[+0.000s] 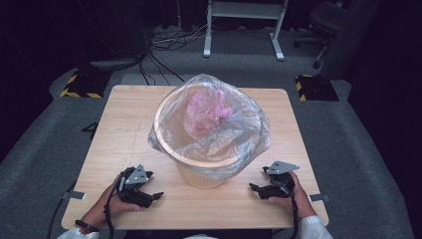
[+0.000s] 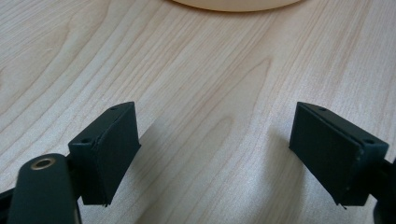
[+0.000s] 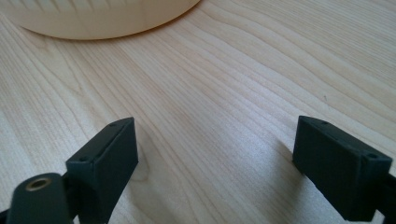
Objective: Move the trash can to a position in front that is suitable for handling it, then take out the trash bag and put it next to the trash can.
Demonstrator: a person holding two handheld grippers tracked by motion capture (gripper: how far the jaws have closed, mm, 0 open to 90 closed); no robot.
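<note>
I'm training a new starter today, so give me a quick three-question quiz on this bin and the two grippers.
1. True or false: the left gripper is shut on the clear bag.
2. What colour is the crumpled thing inside the bin?
3. The bin stands: A) between the grippers, B) left of both.

Key: 1 false, both it and the right gripper are open and holding nothing; 2 pink; 3 A.

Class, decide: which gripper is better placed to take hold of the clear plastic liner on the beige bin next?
Right, narrowly. The right gripper sits open beside the clear plastic liner's drooping edge on the beige bin; the left gripper, also open, rests slightly farther away.
</note>
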